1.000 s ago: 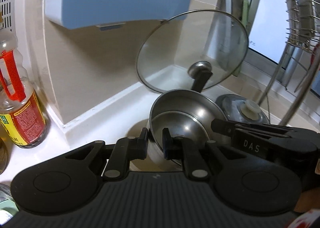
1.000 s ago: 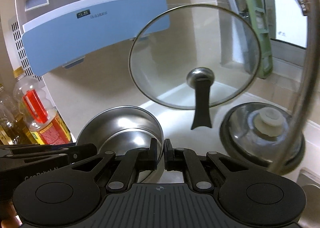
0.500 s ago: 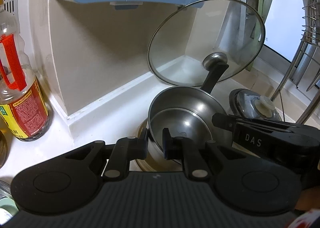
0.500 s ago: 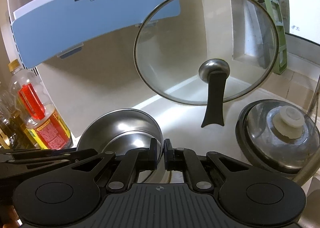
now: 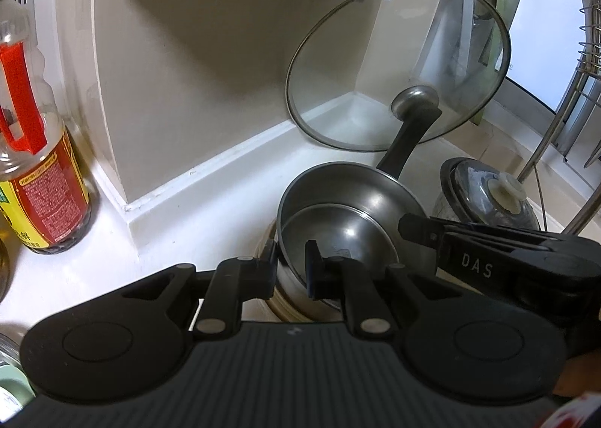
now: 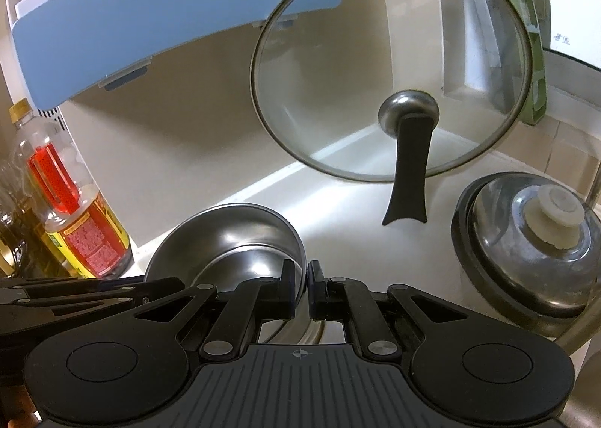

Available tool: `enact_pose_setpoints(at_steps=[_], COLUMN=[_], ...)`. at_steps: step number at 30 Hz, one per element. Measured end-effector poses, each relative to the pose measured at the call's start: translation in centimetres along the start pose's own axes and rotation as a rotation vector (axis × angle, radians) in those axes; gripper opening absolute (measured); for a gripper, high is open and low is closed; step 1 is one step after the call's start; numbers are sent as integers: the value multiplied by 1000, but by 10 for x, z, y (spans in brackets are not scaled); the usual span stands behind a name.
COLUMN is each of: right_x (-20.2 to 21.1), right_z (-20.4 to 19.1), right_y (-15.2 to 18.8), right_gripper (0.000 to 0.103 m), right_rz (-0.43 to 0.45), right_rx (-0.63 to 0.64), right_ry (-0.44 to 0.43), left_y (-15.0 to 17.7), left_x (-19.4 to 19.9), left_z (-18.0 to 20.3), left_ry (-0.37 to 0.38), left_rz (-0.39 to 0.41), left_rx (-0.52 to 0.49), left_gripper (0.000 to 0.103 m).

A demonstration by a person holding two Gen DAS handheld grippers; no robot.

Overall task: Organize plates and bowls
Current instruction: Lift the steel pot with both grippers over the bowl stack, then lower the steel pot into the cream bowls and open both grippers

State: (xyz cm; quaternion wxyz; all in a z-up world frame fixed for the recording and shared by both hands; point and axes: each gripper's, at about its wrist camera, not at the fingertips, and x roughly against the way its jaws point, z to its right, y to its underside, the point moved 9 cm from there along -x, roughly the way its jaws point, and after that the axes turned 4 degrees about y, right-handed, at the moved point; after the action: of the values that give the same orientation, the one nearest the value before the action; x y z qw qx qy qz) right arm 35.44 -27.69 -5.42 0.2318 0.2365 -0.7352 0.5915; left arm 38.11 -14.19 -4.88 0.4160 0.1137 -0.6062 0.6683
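Observation:
Two steel bowls (image 5: 349, 217) sit nested, one inside the other, low over the white counter. My left gripper (image 5: 291, 264) is shut on their near-left rim. My right gripper (image 6: 300, 283) is shut on the opposite rim of the same stack (image 6: 233, 236). In the left wrist view the right gripper (image 5: 417, 230) reaches in from the right. In the right wrist view the left gripper's fingers (image 6: 112, 291) come in from the left. A beige dish rim (image 5: 276, 302) shows just under the steel bowls. Whether they rest on it I cannot tell.
A glass lid (image 5: 394, 63) with a black handle stands tilted in the corner behind the bowls. A small domed lid with a white knob (image 5: 492, 198) lies to the right. An oil bottle (image 5: 33, 165) stands left, a blue appliance (image 6: 150, 14) hangs above, and a wire rack (image 5: 578, 89) is far right.
Both grippers have sunk with the steel bowls towards the counter and the corner. The glass lid and wall now look closer. The grips are unchanged.

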Motion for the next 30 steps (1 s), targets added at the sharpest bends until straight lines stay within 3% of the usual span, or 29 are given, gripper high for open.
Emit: enact_pose_setpoints(at_steps=[30], right_x=[5], right_z=[-1], right_y=[7], right_gripper=[7], right_rz=[-21], right_rx=[-25], right_ry=[-14], left_y=[5], left_x=[6], left_z=[-1], left_ry=[-16], left_rz=[-3], left_rx=[-11], left_gripper=[17])
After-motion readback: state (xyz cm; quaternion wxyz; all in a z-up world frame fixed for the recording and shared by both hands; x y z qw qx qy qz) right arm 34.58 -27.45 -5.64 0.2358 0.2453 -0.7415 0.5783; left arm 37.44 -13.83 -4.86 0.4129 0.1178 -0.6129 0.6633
